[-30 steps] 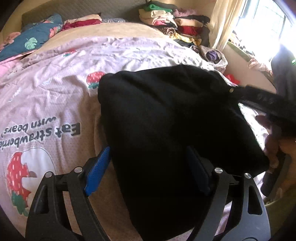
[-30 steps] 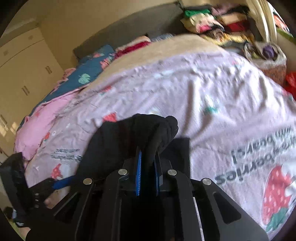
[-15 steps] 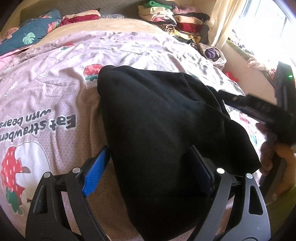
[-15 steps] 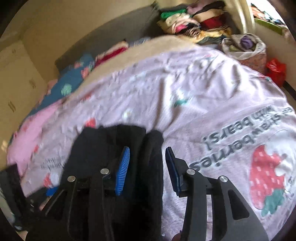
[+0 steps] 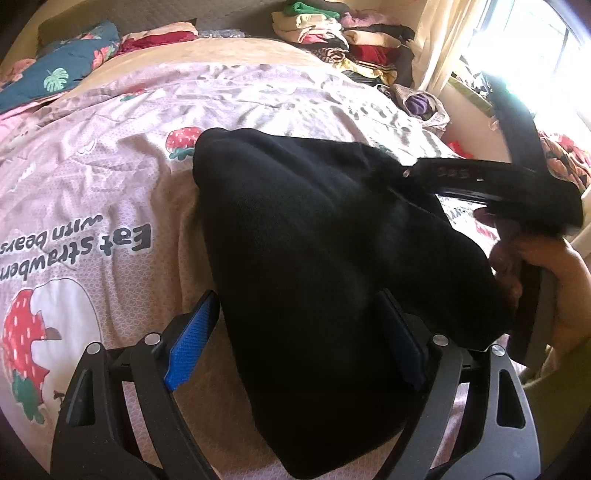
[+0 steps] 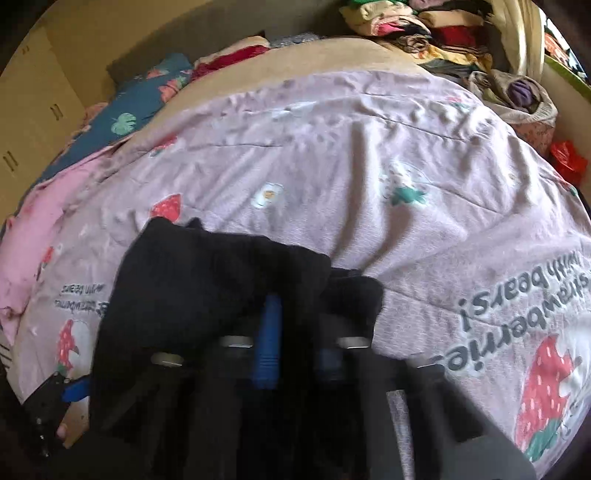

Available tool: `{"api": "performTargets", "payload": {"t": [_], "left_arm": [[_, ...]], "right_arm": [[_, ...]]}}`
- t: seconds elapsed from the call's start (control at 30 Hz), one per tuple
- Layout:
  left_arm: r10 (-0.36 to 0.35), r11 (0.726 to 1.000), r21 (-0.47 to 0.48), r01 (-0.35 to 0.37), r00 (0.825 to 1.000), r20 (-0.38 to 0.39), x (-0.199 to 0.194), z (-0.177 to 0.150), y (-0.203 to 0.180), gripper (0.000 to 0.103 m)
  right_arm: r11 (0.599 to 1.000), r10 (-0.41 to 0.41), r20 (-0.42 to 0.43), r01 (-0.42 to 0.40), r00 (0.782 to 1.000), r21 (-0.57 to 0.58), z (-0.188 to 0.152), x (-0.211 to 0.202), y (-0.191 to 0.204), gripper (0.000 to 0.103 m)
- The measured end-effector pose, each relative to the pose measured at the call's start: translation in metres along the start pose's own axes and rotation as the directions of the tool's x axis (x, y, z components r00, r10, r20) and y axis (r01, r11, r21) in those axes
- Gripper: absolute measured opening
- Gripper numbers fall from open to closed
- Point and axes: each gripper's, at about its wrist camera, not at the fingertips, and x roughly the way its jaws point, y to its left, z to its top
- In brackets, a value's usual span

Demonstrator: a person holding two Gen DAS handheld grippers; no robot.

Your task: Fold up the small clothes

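Observation:
A black garment [image 5: 332, 258] lies folded on the pink strawberry bedspread [image 5: 92, 192]. My left gripper [image 5: 295, 339] is open, its blue pads [image 5: 190, 343] on either side of the garment's near end. My right gripper [image 6: 295, 332] is over the garment's [image 6: 207, 280] right edge; its jaws stand partly apart with black cloth between the blue pads [image 6: 267, 343]. The frame is blurred there. The right gripper also shows in the left wrist view [image 5: 480, 184] at the garment's far right side.
Stacks of folded clothes [image 5: 343, 33] sit at the bed's far right. A blue leaf-print pillow [image 5: 62, 62] and a pink blanket [image 6: 40, 221] lie at the head. A bag of clothes [image 6: 521, 96] and a window are on the right.
My right gripper opened from its grip on the black cloth, then dropped lower onto the garment's edge. The garment settled flatter. My left gripper stayed open and barely moved.

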Motion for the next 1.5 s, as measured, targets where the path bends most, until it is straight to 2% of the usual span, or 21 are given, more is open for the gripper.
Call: {"api": "performTargets", "payload": {"t": [0.13, 0.2, 0.27, 0.33, 0.47, 0.57, 0.8, 0.9, 0.93, 0.97, 1.03, 1.07, 1.2, 1.27, 1.5], "left_arm": [[-0.006, 1.000, 0.006, 0.006, 1.000, 0.004, -0.003, -0.002, 0.000, 0.078], [-0.010, 1.000, -0.001, 0.010, 1.000, 0.005, -0.003, -0.002, 0.000, 0.078], [-0.031, 0.999, -0.014, 0.031, 1.000, 0.008, -0.003, -0.002, 0.001, 0.079], [-0.041, 0.999, -0.015, 0.041, 0.999, 0.004, -0.004, -0.001, -0.002, 0.079], [-0.030, 1.000, 0.010, 0.030, 1.000, -0.008, -0.001, -0.001, -0.009, 0.080], [-0.038, 0.999, 0.012, 0.038, 0.999, -0.020, 0.002, -0.001, -0.009, 0.080], [-0.045, 0.999, 0.003, 0.045, 0.999, -0.021, 0.008, -0.001, -0.009, 0.082], [-0.045, 0.999, -0.007, 0.045, 0.999, -0.021, 0.010, -0.003, -0.009, 0.082], [-0.044, 0.999, -0.008, 0.043, 0.999, -0.020, 0.010, -0.003, -0.009, 0.082], [-0.041, 0.999, -0.009, 0.041, 0.999, -0.020, 0.009, -0.004, -0.009, 0.082], [-0.038, 0.999, -0.012, 0.037, 0.999, -0.019, 0.008, -0.005, -0.009, 0.082], [-0.036, 0.999, -0.015, 0.035, 0.999, -0.018, 0.007, -0.004, -0.008, 0.082], [-0.026, 0.999, -0.020, 0.026, 1.000, -0.013, 0.003, -0.005, -0.009, 0.082], [-0.025, 0.999, -0.025, 0.025, 1.000, -0.012, 0.002, -0.005, -0.010, 0.085], [-0.039, 0.998, -0.054, 0.040, 0.999, 0.009, -0.010, -0.003, -0.005, 0.088]], "right_arm": [[0.995, 0.047, 0.158, -0.033, 0.986, -0.091, -0.001, -0.044, 0.020, 0.006], [0.992, 0.021, 0.235, 0.010, 0.972, -0.129, -0.001, -0.066, 0.026, 0.006], [0.983, -0.040, 0.266, 0.086, 0.963, -0.161, -0.002, -0.071, 0.030, 0.006], [0.975, -0.094, 0.252, 0.141, 0.963, -0.174, -0.005, -0.064, 0.027, 0.006], [0.970, -0.165, 0.199, 0.196, 0.966, -0.145, -0.015, -0.037, 0.009, 0.006], [0.977, -0.168, 0.161, 0.186, 0.972, -0.103, -0.023, -0.020, -0.009, 0.006], [0.983, -0.160, 0.152, 0.172, 0.975, -0.070, -0.034, -0.011, -0.020, 0.008], [0.981, -0.174, 0.152, 0.185, 0.973, -0.065, -0.037, -0.016, -0.019, 0.021], [0.979, -0.183, 0.156, 0.195, 0.971, -0.064, -0.038, -0.019, -0.019, 0.030], [0.979, -0.183, 0.158, 0.194, 0.970, -0.056, -0.040, -0.024, -0.020, 0.033], [0.989, -0.144, 0.163, 0.148, 0.976, -0.016, -0.043, -0.035, -0.027, 0.035], [0.992, -0.127, 0.164, 0.128, 0.978, 0.004, -0.043, -0.039, -0.029, 0.043], [0.997, -0.049, 0.191, 0.035, 0.980, 0.074, -0.048, -0.062, -0.039, 0.054], [0.996, -0.026, 0.210, 0.007, 0.977, 0.090, -0.051, -0.075, -0.041, 0.064], [0.984, 0.070, 0.238, -0.106, 0.969, 0.144, -0.070, -0.105, -0.045, 0.067]]}}
